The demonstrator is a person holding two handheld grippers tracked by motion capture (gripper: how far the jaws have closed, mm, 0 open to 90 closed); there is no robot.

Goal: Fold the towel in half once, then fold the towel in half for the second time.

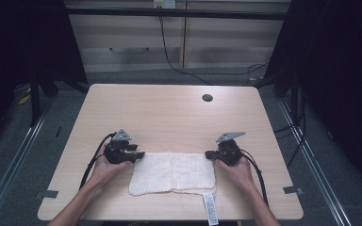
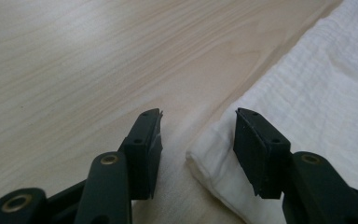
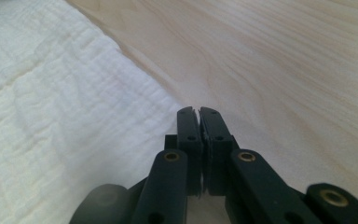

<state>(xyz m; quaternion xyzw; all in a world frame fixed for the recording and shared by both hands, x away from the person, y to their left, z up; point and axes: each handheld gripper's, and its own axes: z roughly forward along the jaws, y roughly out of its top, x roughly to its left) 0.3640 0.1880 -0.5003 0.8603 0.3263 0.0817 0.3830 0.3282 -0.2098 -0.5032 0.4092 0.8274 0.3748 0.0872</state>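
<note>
Nearest the front edge, at 6 o'clock, a white barcoded fabric tag [image 1: 210, 207] hangs out from under the folded white crinkled cotton cloth [image 1: 173, 173], which lies flat as a wide rectangle on the pale wood-grain table [image 1: 169, 113]. At 9 o'clock of the cloth, the left gripper [image 1: 140, 154] sits low with its jaws apart; in the left gripper view the cloth's folded corner [image 2: 205, 158] lies between them, pads not pressing it. At 3 o'clock, the right gripper [image 1: 208, 154] has its jaws together at the cloth's edge [image 3: 158, 102]; whether a sliver of fabric is pinched cannot be told. Judgement: at least one fold appears done; the next fold remains. At 12 o'clock, far off, a round black grommet hole [image 1: 207, 98].
</note>
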